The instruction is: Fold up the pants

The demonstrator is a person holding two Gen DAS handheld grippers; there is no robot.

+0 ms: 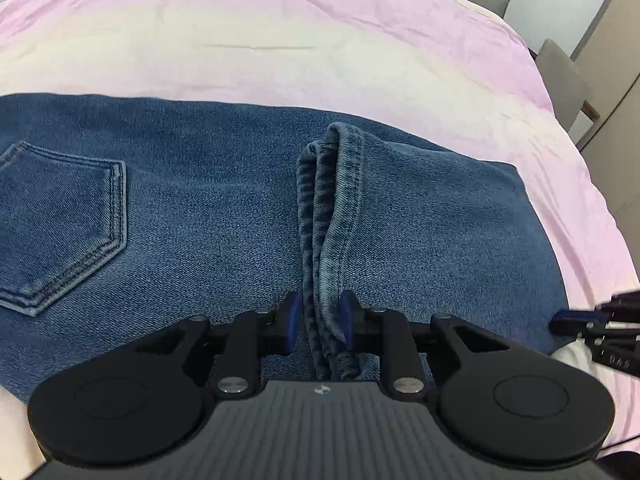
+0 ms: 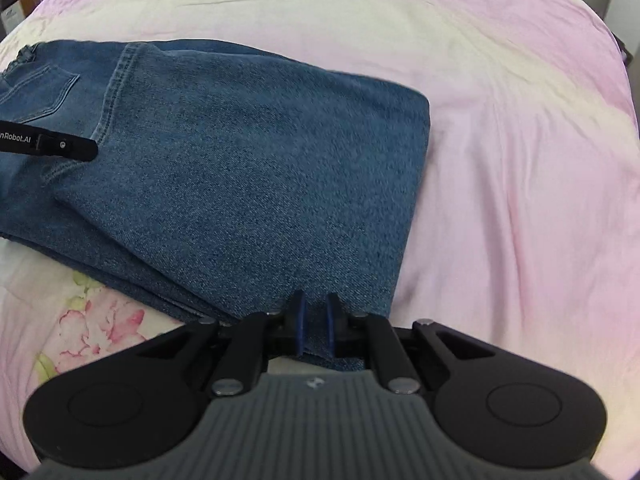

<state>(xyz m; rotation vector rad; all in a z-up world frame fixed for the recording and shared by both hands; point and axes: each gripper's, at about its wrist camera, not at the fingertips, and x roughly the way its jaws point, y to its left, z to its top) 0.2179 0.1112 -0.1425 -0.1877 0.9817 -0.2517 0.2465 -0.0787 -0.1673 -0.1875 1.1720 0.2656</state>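
Left wrist view: the left tool (image 1: 319, 322) pinches the bunched hem (image 1: 332, 240) of the jeans (image 1: 200, 208), which lie folded on the pink bed sheet (image 1: 280, 40).

Right wrist view: the right tool (image 2: 315, 326) nips the near denim edge (image 2: 316, 340). The fold looks laid down; next, both tools should probably let go.

The left wrist camera sits just behind the left hand-held gripper (image 1: 320, 320) and looks steeply down, very near the folded blue denim pants (image 1: 224, 208). The right wrist camera sits behind the right hand-held gripper (image 2: 316, 326), also facing down, near the fold's corner. Both views share the pants and the pink bed cover (image 1: 280, 40); the left gripper shows at 9 o'clock in the right view.
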